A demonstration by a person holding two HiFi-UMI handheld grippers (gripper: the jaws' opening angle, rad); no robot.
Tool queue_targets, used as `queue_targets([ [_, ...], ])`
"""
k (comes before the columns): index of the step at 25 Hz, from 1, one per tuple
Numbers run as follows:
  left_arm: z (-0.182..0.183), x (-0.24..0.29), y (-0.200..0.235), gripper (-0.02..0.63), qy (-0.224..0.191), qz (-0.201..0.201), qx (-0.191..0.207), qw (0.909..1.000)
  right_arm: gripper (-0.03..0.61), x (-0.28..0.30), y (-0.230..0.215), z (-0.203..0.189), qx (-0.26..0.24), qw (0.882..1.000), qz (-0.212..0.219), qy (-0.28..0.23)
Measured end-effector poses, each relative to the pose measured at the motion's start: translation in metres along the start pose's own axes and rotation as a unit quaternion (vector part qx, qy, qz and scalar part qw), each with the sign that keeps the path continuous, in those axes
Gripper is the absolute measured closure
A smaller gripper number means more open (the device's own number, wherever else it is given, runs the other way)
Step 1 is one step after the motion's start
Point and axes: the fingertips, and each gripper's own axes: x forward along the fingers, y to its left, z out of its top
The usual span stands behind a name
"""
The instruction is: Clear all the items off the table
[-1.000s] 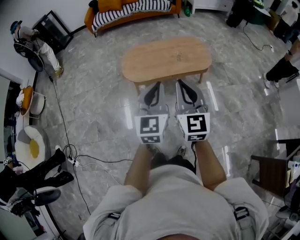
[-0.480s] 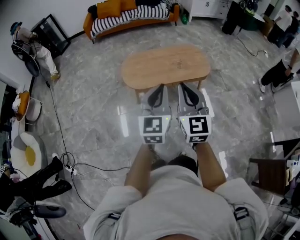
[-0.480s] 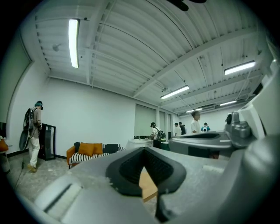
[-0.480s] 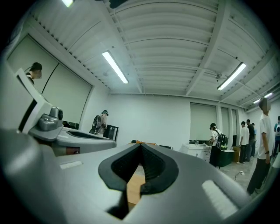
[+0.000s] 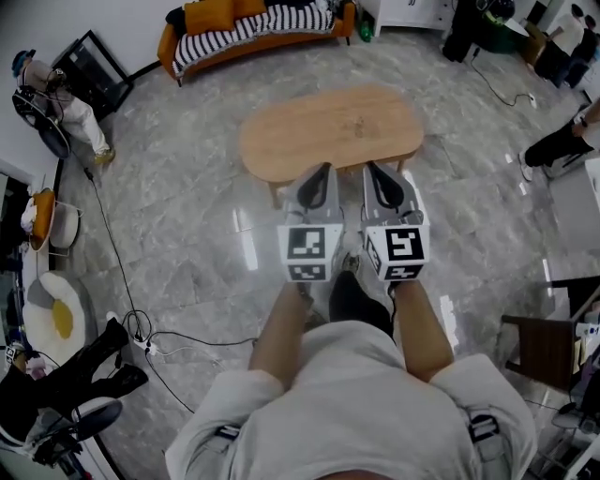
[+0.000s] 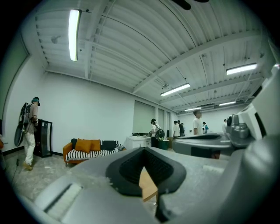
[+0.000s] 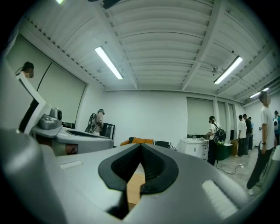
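An oval wooden table [image 5: 328,127] stands on the marble floor in front of me. Its top looks bare except for a tiny faint mark [image 5: 357,122], too small to identify. My left gripper [image 5: 322,172] and right gripper [image 5: 374,171] are held side by side at waist height. In the head view their tips overlap the table's near edge. Both are shut with nothing between the jaws. In the left gripper view, a sliver of the table [image 6: 148,187] shows under the left gripper [image 6: 143,150]. The table [image 7: 133,189] likewise shows below the right gripper [image 7: 140,146].
An orange sofa [image 5: 253,23] with a striped blanket stands beyond the table. One person [image 5: 56,94] stands at the far left, and others [image 5: 562,141] at the right. Cables [image 5: 141,323] lie on the floor at my left. A dark stool [image 5: 544,347] is at my right.
The person holding the grippers has stepped a little closer to the table, and the gripper tips now overlap its near edge. Both grippers stay shut and side by side.
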Motion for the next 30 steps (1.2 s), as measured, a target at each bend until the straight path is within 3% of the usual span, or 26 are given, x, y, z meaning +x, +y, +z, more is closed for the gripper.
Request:
queue_targets([
  [9, -0.023, 0.122, 0.043, 0.594, 0.044, 0.008, -0.003, 0.9990, 0.572, 0.112, -0.069, -0.030, 0.026, 1.000, 0.005, 0.017],
  [18, -0.058, 0.236, 0.030, 0.592, 0.101, -0.004, -0.007, 0.9948, 0.572, 0.183, -0.154, -0.073, 0.047, 0.997, 0.009, 0.061],
  [30, -0.097, 0.323, 0.078, 0.592, 0.140, -0.009, -0.027, 0.9898, 0.572, 0.273, -0.179, -0.122, 0.071, 0.992, 0.017, 0.107],
])
